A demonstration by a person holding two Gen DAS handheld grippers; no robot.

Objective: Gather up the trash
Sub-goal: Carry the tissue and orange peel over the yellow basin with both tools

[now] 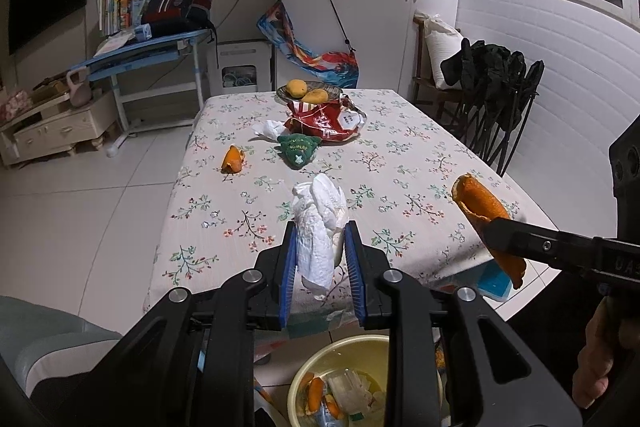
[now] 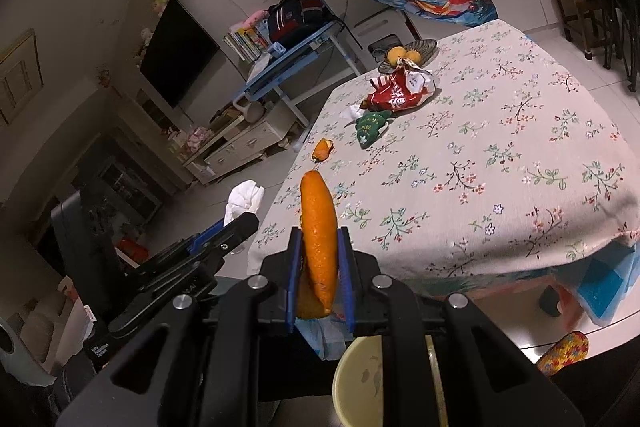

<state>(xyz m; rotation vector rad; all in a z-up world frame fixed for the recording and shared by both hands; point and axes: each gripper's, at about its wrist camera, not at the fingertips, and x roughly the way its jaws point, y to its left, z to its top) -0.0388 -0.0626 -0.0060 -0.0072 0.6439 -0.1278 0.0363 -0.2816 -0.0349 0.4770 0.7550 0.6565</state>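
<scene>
On the floral table lie a peel piece and wrappers. The left gripper clamps a tissue, the right gripper a peel, above a bowl.

Yellow basin partly behind gripper arms, cut off by bottom edge.

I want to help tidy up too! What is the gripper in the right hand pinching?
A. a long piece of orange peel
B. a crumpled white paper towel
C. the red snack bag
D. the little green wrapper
A: the right gripper is shut on a long curved piece of orange peel, while the crumpled white paper towel sits in the left gripper.
</scene>
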